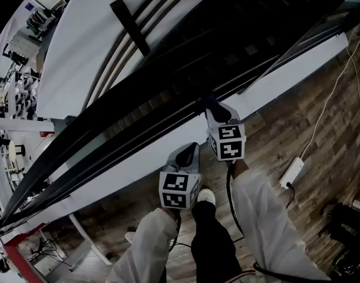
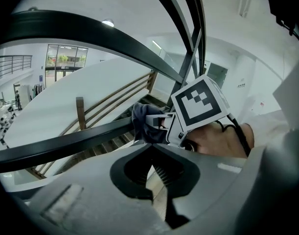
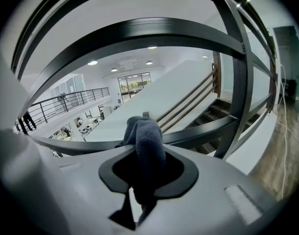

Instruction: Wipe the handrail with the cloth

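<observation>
Right claw [image 1: 214,107] at the dark handrail [image 1: 150,128].

place: multi-level open-plan office | evidence: staircase [image 1: 227,61]; wood-plank floor [image 1: 327,122]; mezzanine railing [image 3: 66,102]; desks below [image 3: 85,125]; recessed ceiling lights [image 3: 92,62]

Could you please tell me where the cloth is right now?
In the right gripper view, the cloth sits clamped in the right gripper, against the dark handrail.
</observation>
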